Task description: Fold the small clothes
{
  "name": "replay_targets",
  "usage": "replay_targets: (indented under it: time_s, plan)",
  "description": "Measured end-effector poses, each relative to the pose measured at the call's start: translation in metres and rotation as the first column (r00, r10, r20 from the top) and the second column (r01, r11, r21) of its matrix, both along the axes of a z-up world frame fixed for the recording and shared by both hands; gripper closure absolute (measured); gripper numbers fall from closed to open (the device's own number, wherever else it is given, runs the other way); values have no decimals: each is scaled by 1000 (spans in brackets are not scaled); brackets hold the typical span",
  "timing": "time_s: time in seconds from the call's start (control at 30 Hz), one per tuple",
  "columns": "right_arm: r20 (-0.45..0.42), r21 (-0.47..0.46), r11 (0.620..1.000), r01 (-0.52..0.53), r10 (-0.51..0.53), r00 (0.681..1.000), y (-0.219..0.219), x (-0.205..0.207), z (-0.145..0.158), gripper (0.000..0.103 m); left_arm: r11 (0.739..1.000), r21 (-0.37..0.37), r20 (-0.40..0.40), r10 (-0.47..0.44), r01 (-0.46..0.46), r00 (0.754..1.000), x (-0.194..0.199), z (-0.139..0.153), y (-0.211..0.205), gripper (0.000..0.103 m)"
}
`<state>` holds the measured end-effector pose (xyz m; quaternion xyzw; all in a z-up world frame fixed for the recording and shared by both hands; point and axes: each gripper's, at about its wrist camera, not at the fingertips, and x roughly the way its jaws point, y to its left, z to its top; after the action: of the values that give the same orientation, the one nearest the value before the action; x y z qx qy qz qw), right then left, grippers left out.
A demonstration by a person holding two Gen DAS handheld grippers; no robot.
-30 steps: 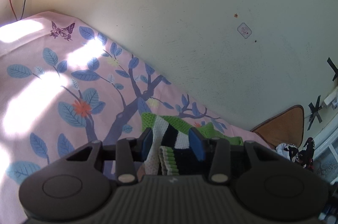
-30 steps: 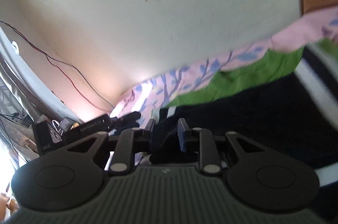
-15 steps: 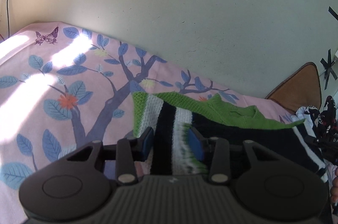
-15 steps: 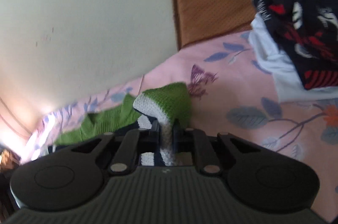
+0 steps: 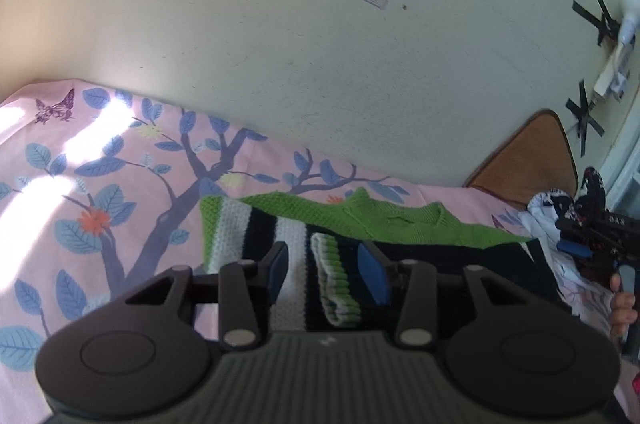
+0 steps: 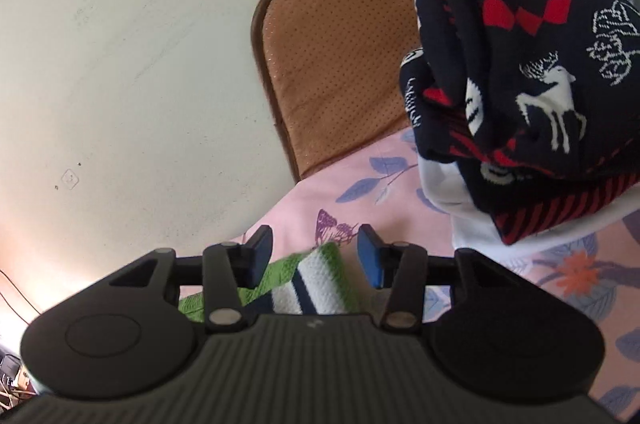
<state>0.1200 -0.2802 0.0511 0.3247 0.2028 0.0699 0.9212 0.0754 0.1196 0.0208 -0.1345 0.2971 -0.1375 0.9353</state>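
A small knitted sweater (image 5: 360, 224), green at the top with white and dark navy stripes, lies spread flat on the pink floral bedsheet (image 5: 100, 192). One striped sleeve cuff (image 5: 336, 288) lies folded onto its body. My left gripper (image 5: 326, 274) is open just above that cuff, holding nothing. My right gripper (image 6: 314, 256) is open over the sweater's other striped sleeve end (image 6: 316, 280), which rests on the sheet between the jaws. The right gripper also shows at the far right of the left wrist view (image 5: 592, 240).
A pile of clothes, dark navy with red and white reindeer pattern over white cloth (image 6: 520, 72), sits on the bed right of the sweater. A brown padded board (image 6: 340, 64) leans against the pale wall (image 5: 320, 44) behind the bed.
Both grippers opened and let go of the sweater; it now lies flat and spread out. The right gripper released the sleeve end it was pinching. The left gripper opened wider over the cuff.
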Motion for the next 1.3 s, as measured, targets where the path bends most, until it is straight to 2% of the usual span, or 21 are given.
replay_targets:
  time_s: [0.1, 0.13, 0.17, 0.2, 0.23, 0.3, 0.37, 0.43, 0.5, 0.57, 0.63, 0.7, 0.77, 0.83, 0.87, 0.93, 1.0, 1.07, 1.13, 1.2, 1.3]
  plan:
    - [-74, 37, 999, -17, 20, 997, -7, 13, -14, 53, 994, 102, -40, -30, 34, 999, 4, -9, -20, 73]
    - [-101, 43, 998, -35, 40, 994, -6, 18, -20, 57, 990, 137, -43, -29, 34, 999, 4, -11, -25, 87]
    - [-123, 41, 998, -53, 57, 991, -4, 20, -24, 69, 988, 150, -39, -32, 37, 999, 3, -11, -27, 95]
    - [-126, 22, 998, -59, 62, 990, 0, 19, -27, 92, 987, 157, -35, -28, 33, 999, 2, -11, -27, 96]
    - [-118, -12, 998, -62, 60, 991, 5, 17, -25, 93, 988, 149, -37, -27, 32, 999, 2, -11, -25, 97]
    - [-46, -136, 991, -11, 5, 999, 19, 8, -14, 93, 994, 110, -51, -22, 27, 998, 4, -12, -18, 97]
    - [-54, -252, 967, 40, -55, 997, 32, 8, -8, 89, 997, 68, -67, -16, 20, 998, 5, -12, -11, 98]
    - [-34, -330, 935, 131, -151, 988, 40, 4, -3, 79, 1000, 23, -70, -13, 15, 997, 4, -10, -4, 98]
    - [23, -282, 951, 123, -122, 992, 41, -10, 6, 72, 1000, -9, -61, -15, 14, 998, 2, -5, 1, 98]
    - [53, -221, 974, 45, -34, 998, 44, -25, 14, 71, 1000, -21, -44, -15, 14, 999, -2, 1, 5, 99]
    - [67, -191, 980, -60, 74, 995, 55, -33, 17, 69, 999, -40, -16, -7, 7, 1000, -8, 10, 12, 99]
    - [67, -212, 963, -165, 183, 981, 73, -43, 15, 68, 999, -47, 1, 3, -3, 1000, -11, 16, 16, 99]
    - [22, -275, 931, -241, 257, 966, 91, -47, 4, 68, 1000, -6, -21, 19, -19, 1000, -8, 14, 14, 99]
    - [-92, -369, 888, -272, 257, 962, 106, -42, -16, 73, 999, 46, -71, 10, -7, 997, -1, 5, 6, 99]
    - [-57, -404, 880, -250, 249, 967, 106, -45, -22, 73, 997, 80, -96, 14, -6, 995, 2, -2, 2, 98]
    - [-79, -401, 885, -237, 225, 971, 102, -51, -15, 75, 994, 109, -94, 27, -16, 995, 2, -6, 0, 95]
    - [-65, -399, 898, -184, 173, 983, 100, -60, -4, 70, 996, 84, -57, 34, -29, 998, -4, 1, 4, 95]
    - [-6, -384, 905, -184, 197, 980, 99, -73, 7, 70, 999, 36, -15, 28, -27, 1000, -10, 10, 9, 95]
    - [6, -368, 901, -228, 248, 969, 104, -76, 13, 70, 1000, 9, 8, 12, -12, 1000, -12, 13, 9, 95]
    - [-5, -380, 883, -275, 295, 955, 119, -75, 14, 71, 1000, 13, -5, -12, 12, 1000, -10, 10, 5, 95]
    - [-62, -399, 850, -344, 349, 935, 142, -66, 2, 72, 995, 62, -77, -72, 77, 994, -3, -2, -8, 95]
